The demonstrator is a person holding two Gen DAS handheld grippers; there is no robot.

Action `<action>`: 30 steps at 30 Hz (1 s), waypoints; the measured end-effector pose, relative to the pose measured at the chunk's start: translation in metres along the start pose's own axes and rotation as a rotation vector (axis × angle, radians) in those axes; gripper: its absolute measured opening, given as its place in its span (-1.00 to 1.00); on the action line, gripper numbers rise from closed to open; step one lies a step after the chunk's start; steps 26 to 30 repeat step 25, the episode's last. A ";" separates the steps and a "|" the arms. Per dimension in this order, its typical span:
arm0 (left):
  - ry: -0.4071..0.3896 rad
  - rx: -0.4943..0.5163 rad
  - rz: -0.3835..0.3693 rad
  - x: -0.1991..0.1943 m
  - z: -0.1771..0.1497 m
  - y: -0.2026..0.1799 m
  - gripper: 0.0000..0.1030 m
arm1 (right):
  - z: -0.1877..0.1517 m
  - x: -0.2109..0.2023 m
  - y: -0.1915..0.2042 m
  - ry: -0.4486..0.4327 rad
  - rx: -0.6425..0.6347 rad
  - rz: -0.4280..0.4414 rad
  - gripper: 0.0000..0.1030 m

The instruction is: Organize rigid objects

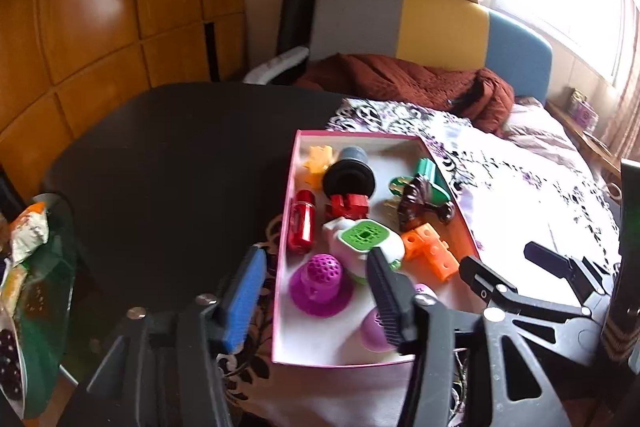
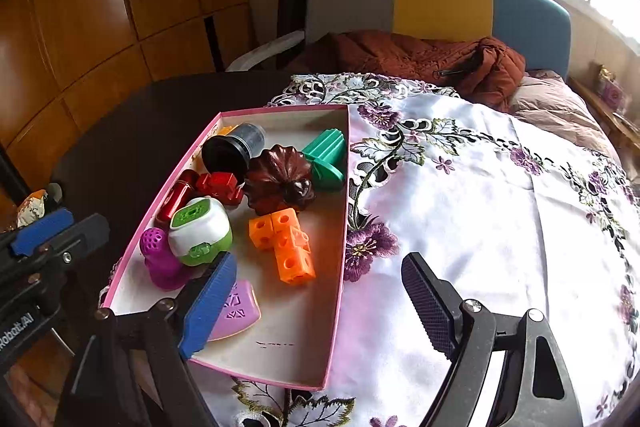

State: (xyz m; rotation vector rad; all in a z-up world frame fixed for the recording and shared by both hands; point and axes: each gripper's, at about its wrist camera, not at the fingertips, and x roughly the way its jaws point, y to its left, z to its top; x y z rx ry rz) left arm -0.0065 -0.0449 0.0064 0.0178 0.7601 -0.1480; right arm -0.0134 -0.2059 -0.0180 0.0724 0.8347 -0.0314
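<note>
A pink-rimmed box (image 1: 285, 227) (image 2: 340, 227) on the embroidered cloth holds several toys: orange cube block (image 1: 430, 251) (image 2: 286, 247), white-green cube (image 1: 366, 241) (image 2: 200, 231), purple perforated toy (image 1: 320, 285) (image 2: 160, 259), red cylinder (image 1: 302, 227) (image 2: 178, 197), red block (image 2: 220, 187), brown fluted mould (image 2: 278, 179), green piece (image 2: 326, 157), black cup (image 2: 234, 147), lilac piece (image 2: 236, 311). My left gripper (image 1: 316, 303) is open and empty over the box's near left corner. My right gripper (image 2: 320, 303) is open and empty over the box's near right edge; it also shows in the left wrist view (image 1: 508, 267).
The box sits on a white floral tablecloth (image 2: 480, 207) over a dark round table (image 1: 168, 163). A chair with a rust-brown jacket (image 2: 420, 59) stands behind. A snack bag (image 1: 28, 227) lies on a glass stand at the left. Wooden cabinets are at the left.
</note>
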 end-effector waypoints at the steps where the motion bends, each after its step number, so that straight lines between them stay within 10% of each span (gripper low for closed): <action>1: -0.008 -0.010 0.001 -0.002 0.000 0.002 0.15 | 0.000 0.000 0.000 -0.002 -0.002 -0.001 0.65; 30: -0.058 0.018 0.013 -0.013 0.000 0.001 -0.14 | -0.003 -0.004 0.006 -0.009 -0.015 -0.002 0.66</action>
